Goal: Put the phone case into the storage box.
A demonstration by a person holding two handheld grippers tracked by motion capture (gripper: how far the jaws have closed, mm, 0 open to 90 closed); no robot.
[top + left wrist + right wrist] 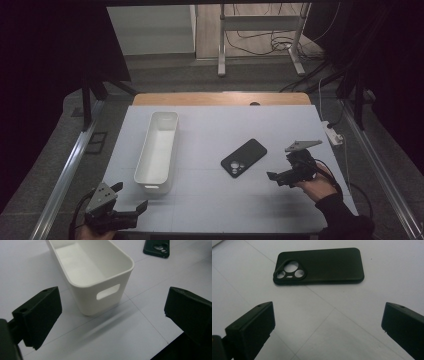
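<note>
The work in hand looks like picking up the black phone case, which lies flat, camera cut-outs up, on the white table, to the right of the long white bin and well apart from it. The right gripper sits near the case's right side with its 2 jaws spread wide and nothing between them; in the right gripper view the case lies just ahead of the jaws, turned crosswise to them. The left gripper hovers near the bin's near end, its jaws also wide apart and empty. To do this step well, I would judge that the right gripper should ease forward and down until the jaws straddle the case across its narrow width, not its length (the long way looks too wide for the opening), with 1 jaw tip slid low against the table so it catches the thin edge. A flat, soft case is likely to skate away if pushed from 1 side, so close slowly and evenly. The left gripper could steady the bin if the case is bound there.
</note>
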